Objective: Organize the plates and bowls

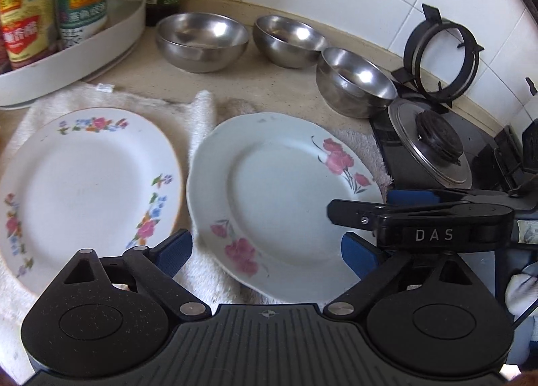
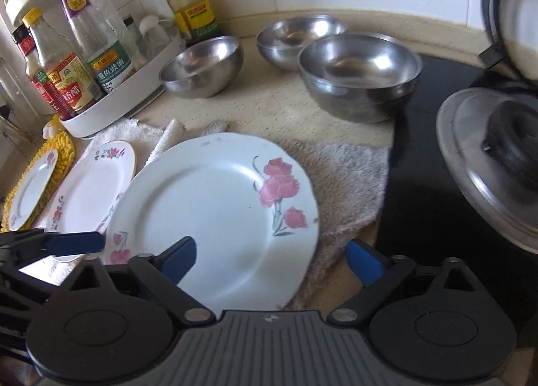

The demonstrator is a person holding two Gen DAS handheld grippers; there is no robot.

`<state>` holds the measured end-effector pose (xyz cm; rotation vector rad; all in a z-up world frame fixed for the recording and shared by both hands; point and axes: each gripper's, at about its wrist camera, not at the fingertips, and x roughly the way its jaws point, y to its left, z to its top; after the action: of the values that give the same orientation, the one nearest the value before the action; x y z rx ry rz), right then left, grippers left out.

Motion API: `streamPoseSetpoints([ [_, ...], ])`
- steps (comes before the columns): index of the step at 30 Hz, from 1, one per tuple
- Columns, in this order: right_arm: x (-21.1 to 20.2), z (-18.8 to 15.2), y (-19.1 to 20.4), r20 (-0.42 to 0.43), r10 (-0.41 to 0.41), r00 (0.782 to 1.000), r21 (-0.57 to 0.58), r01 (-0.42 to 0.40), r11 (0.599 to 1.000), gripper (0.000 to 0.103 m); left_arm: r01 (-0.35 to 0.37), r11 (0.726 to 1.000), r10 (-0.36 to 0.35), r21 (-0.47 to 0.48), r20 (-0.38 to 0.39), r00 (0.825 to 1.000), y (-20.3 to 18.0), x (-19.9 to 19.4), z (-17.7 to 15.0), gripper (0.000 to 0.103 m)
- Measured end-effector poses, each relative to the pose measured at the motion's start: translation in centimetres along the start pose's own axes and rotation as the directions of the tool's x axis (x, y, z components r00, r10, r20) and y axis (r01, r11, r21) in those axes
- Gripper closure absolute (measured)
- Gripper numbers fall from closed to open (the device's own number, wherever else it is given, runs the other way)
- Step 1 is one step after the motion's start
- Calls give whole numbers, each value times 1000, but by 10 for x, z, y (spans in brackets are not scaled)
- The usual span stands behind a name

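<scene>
Nearest, the right gripper (image 2: pixel 270 260) hangs with jaws spread and empty over the near rim of the pink-flower plate (image 2: pixel 215 214), and the left gripper (image 1: pixel 267 251) is likewise spread above the same plate. Both crowding one plate could knock it or make it slide on the loose towel (image 2: pixel 346 174). Just left lies the second plate (image 1: pixel 87 191), seemingly close enough to chip. Farther, three steel bowls (image 1: pixel 201 40) stand on the desk (image 1: pixel 269 90), near the stove.
</scene>
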<state>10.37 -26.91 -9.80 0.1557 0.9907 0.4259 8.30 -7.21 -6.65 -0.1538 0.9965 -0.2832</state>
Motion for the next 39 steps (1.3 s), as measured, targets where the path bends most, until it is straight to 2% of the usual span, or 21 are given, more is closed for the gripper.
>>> streamPoseSetpoints([
  [3, 2, 4, -3, 7, -5, 1000, -16, 5, 1000, 10, 29, 1000, -29, 5, -16, 999, 3, 9, 7, 4],
  [6, -2, 9, -5, -17, 19, 1000, -14, -19, 1000, 18, 47, 999, -46, 24, -38, 998, 6, 14, 13, 4],
  [10, -1, 14, -9, -29, 67, 997, -40, -68, 997, 18, 76, 995, -72, 70, -57, 996, 9, 21, 15, 5],
  [13, -1, 19, -10, -46, 91, 995, -43, -93, 995, 18, 76, 992, -69, 103, -67, 995, 5, 28, 21, 1],
  [16, -7, 22, -17, -66, 92, 994, -56, -95, 994, 22, 69, 990, -59, 122, -81, 995, 5, 29, 22, 2],
  [20, -30, 31, -18, 12, 72, 997, -112, -70, 991, 22, 81, 993, -74, 83, -82, 994, 11, 27, 24, 5],
  [22, -22, 38, -15, 22, 108, 994, -143, -104, 984, 22, 79, 994, -73, 74, -84, 994, 9, 29, 26, 3],
  [25, 10, 40, -16, -65, 143, 988, -103, -149, 984, 22, 67, 995, -60, 79, -80, 995, 7, 29, 25, 3],
  [28, 13, 33, -13, -63, 178, 982, -104, -183, 977, 19, 69, 996, -65, 63, -72, 995, 8, 28, 25, 3],
  [31, 10, 32, -17, -68, 195, 978, -61, -199, 978, 19, 53, 995, -47, 79, -67, 997, 3, 29, 24, 2],
  [34, 0, 30, -23, -71, 217, 974, -17, -219, 976, 19, 66, 994, -61, 86, -56, 997, 1, 23, 23, 2],
  [39, -15, 24, -22, -58, 209, 976, -28, -211, 977, 19, 87, 991, -82, 103, -53, 995, -3, 18, 22, 2],
])
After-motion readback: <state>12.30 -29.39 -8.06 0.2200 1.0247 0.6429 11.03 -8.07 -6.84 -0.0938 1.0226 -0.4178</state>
